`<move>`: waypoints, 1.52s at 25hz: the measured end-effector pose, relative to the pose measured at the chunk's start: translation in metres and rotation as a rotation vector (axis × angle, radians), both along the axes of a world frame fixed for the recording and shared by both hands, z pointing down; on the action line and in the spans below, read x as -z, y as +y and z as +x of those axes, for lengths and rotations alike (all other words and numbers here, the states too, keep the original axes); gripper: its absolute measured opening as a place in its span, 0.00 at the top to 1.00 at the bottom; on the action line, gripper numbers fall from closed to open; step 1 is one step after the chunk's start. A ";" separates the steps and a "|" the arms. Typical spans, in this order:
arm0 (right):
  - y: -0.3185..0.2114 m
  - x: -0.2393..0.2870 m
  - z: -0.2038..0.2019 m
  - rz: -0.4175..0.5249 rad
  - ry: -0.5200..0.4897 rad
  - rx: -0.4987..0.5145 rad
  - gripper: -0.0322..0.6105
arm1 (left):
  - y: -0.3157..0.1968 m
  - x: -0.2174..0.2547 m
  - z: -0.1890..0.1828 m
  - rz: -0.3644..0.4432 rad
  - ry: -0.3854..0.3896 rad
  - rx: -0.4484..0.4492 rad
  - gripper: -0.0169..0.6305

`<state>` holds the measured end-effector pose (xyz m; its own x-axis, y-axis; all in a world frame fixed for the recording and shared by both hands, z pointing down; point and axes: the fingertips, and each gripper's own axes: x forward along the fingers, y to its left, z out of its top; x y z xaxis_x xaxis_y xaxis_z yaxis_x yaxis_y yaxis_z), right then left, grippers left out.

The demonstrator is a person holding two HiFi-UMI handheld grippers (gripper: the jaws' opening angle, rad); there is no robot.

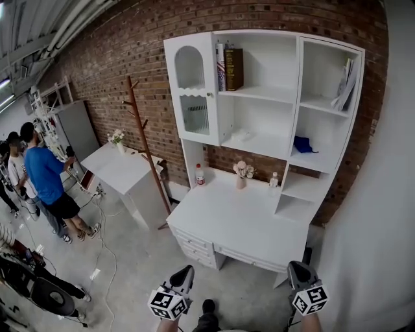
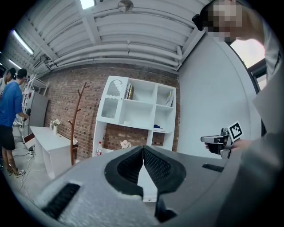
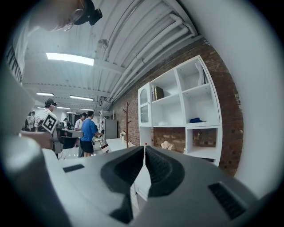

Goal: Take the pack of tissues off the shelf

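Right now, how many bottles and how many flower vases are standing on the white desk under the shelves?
Bottles: 2 (red-and-white plastic bottle, small clear bottle)
Vases: 1 (small vase of pale flowers)
Total: 3

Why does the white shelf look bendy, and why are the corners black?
Head view: the wide lens bows the white shelf and curves the brick wall. Left gripper view: a black rim rings the picture; a ceiling light glares white up top. Right gripper view: same black rim, and the shelf leans over.
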<state>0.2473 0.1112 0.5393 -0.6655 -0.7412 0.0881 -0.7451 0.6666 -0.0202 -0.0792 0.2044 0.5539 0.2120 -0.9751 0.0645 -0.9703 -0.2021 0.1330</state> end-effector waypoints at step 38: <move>-0.158 0.015 -0.149 0.007 0.039 -0.215 0.90 | -0.230 -0.012 -0.158 -0.036 0.044 -0.220 0.93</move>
<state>0.0979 -0.0470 0.5245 -0.4880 -0.8665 0.1052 -0.8704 0.4921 0.0160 -0.2377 -0.0255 0.5658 0.4226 -0.9024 0.0840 -0.8965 -0.4026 0.1851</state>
